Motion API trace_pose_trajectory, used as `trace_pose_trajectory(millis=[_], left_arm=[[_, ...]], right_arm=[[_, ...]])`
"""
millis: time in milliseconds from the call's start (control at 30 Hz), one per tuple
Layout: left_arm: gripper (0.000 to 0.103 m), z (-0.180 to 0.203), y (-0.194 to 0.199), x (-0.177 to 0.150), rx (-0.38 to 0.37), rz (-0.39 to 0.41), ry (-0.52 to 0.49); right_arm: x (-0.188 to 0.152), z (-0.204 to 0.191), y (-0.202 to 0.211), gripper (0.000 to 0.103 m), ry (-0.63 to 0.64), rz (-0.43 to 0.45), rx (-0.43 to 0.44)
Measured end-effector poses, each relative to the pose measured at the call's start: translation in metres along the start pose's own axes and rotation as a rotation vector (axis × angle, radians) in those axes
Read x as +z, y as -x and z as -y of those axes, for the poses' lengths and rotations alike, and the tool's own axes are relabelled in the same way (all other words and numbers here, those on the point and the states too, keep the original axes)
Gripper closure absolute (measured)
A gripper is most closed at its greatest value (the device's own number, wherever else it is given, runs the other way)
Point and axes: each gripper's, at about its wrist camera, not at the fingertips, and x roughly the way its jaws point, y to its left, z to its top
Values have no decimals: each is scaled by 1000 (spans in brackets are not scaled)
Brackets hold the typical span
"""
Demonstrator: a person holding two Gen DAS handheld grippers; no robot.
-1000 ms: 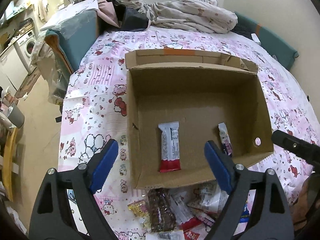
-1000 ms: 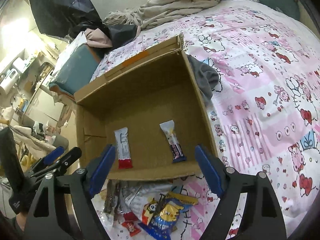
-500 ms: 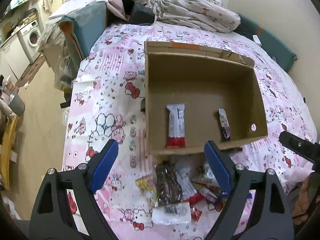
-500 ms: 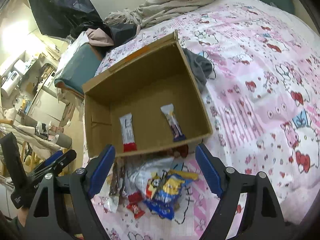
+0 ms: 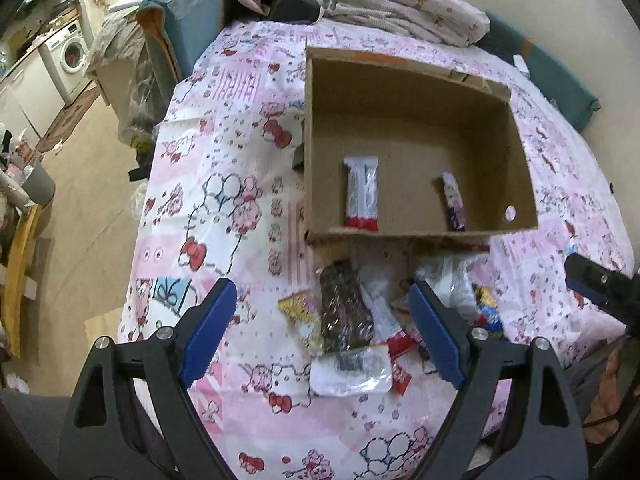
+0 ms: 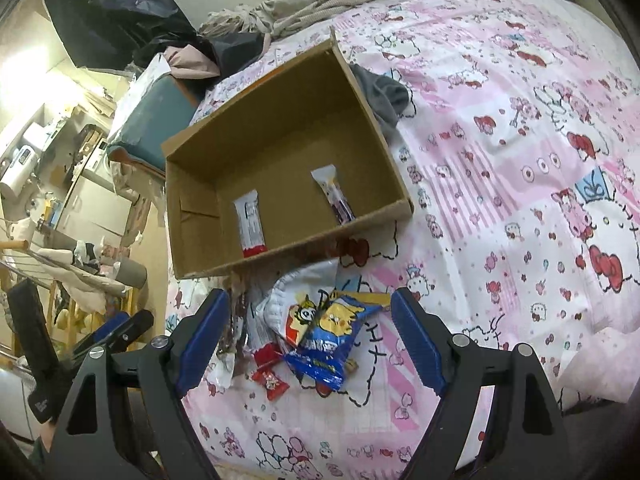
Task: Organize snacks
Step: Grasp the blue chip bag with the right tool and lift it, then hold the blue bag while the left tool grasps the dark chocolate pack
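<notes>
An open cardboard box lies on the pink patterned bedspread. Inside it are a white-and-red bar and a slim purple-and-white bar. A heap of snack packets lies just in front of the box: a dark brown bar, a clear white packet, a blue-and-yellow bag, small red candies. My left gripper hovers open above the heap, nothing between its blue pads. My right gripper is open too, over the blue bag.
A rumpled blanket and dark clothes lie at the bed's far end. A grey cloth sits by the box's right wall. A teal-covered box stands off the bed's left edge; a washing machine beyond. Open bedspread stretches right.
Both grippers have drawn back from the box toward the near edge of the bed. The snack heap, earlier half cut off, now sits fully between their fingers. Jaws stay open.
</notes>
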Motion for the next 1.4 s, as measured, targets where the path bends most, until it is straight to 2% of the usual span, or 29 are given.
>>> trace_pose_trajectory(millis=[233,300,533,600,700,833,867,900,967,1067,1300,1400], left_arm=[[17,-16,-10,-6,27,-44,84],[17,-22,-13,-6,34,-54,113],[17,-29,-22,-5,29,-83,150],[17,-30,-24,-4,25,-88,160],[17,-30,-25,-3,21,-91,165],[17,-28,-28,-2,30,-94,157],[17,-27,-29,-2,32,-95,156],[17,-28,-29,-1,34,-94,156],[17,-28,-29,-1,34,-95,160],[17,-29,-30,-1,41,-93,160],[17,-36,-34,-3,37,-116,190],[17,-38,-37,-4,25,-134,204]], right_arm=[[-4,20,-15,18,-100,-73,26],[-4,25,-23,14,-135,-103,29],[-4,27,-69,13,-145,-226,-37],[-4,32,-77,25,-170,-249,-48],[-7,46,-93,37,-252,-298,-60],[-11,58,-125,38,-353,-396,-15],[-13,58,-131,42,-357,-415,-13],[-15,56,-136,51,-350,-428,-9],[-15,54,-136,68,-336,-431,1],[-15,56,-122,76,-311,-398,-8],[-12,45,-59,78,-233,-312,38],[-7,28,-20,78,-119,-170,96]])
